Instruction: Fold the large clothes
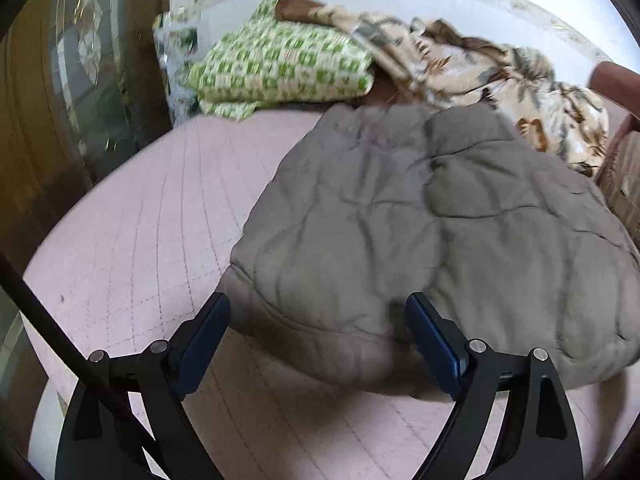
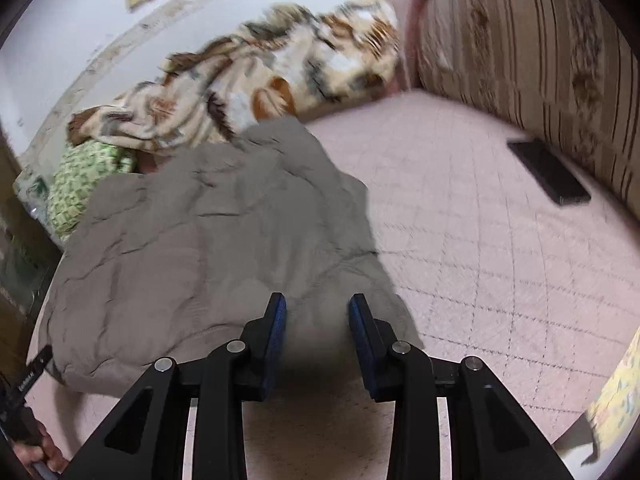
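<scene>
Jacket (image 1: pixel 420 232) lies between wide-open left gripper (image 1: pixel 318 312); right gripper (image 2: pixel 318 312) pinches its edge.

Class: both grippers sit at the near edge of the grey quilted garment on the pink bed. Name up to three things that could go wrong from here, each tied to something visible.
1. The left gripper stands wide open over the thick grey quilted garment; a shallow bite may catch only the top layer.
2. The right gripper appears to pinch a puffy edge, which might slip out.
3. The patterned blanket borders the far edge and could snag a fold made that way.
</scene>
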`<move>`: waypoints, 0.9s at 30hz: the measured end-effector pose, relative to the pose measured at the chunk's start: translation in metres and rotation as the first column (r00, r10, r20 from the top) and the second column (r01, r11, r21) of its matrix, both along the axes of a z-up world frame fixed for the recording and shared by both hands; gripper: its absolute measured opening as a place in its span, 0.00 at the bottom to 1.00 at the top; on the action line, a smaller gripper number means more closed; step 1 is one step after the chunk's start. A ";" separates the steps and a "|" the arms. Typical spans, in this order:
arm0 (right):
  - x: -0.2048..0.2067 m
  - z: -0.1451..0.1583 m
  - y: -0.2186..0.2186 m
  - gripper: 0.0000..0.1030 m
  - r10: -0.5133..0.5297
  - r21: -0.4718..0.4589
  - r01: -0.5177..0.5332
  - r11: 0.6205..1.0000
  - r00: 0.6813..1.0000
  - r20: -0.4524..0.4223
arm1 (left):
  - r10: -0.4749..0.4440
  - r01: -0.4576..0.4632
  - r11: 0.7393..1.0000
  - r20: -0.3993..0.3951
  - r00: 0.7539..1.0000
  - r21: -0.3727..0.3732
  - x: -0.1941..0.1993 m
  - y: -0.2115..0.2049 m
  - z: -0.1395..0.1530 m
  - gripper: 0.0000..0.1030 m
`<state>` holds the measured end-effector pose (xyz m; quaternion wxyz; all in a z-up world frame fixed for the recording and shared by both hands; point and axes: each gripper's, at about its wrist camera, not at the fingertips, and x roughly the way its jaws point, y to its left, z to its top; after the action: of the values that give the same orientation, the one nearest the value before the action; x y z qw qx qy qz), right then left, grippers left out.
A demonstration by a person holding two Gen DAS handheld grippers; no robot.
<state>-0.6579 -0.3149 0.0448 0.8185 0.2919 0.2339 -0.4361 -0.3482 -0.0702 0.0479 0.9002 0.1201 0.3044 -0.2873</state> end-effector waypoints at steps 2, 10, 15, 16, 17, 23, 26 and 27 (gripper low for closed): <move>0.007 0.008 0.019 0.35 0.032 -0.066 -0.033 0.997 0.999 -0.009 | -0.036 0.036 0.999 0.057 0.998 0.004 -0.023 -0.001 0.006 0.86; 0.023 0.022 0.128 0.41 0.188 -0.192 -0.187 0.964 0.982 -0.012 | -0.166 0.163 0.986 0.155 0.974 0.034 -0.114 0.017 0.016 0.86; 0.011 0.050 0.188 0.65 0.237 -0.258 -0.228 0.939 0.972 0.004 | -0.215 0.216 0.976 0.175 0.961 0.017 -0.164 0.053 0.037 0.88; 0.008 0.055 0.196 0.65 0.240 -0.271 -0.229 0.935 0.971 0.009 | -0.230 0.229 0.973 0.174 0.958 0.027 -0.171 0.057 0.043 0.88; 0.005 0.062 0.203 0.65 0.248 -0.280 -0.233 0.931 0.969 0.019 | -0.244 0.243 0.970 0.168 0.955 0.025 -0.174 0.061 0.049 0.88; 0.002 0.084 0.221 0.69 0.242 -0.280 -0.225 0.933 0.970 0.026 | -0.224 0.230 0.973 0.138 0.965 -0.029 -0.179 0.080 0.076 0.89; 0.002 0.088 0.227 0.70 0.245 -0.285 -0.229 0.931 0.969 0.020 | -0.213 0.220 0.975 0.124 0.969 -0.042 -0.178 0.088 0.084 0.89; 0.003 0.090 0.230 0.71 0.248 -0.287 -0.234 0.929 0.969 0.015 | -0.212 0.219 0.975 0.119 0.970 -0.046 -0.179 0.091 0.086 0.89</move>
<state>-0.6546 -0.0854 0.1343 0.9048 0.1521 0.1821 -0.3536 -0.5270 0.0207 0.1339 0.8827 0.1423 0.2293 -0.3848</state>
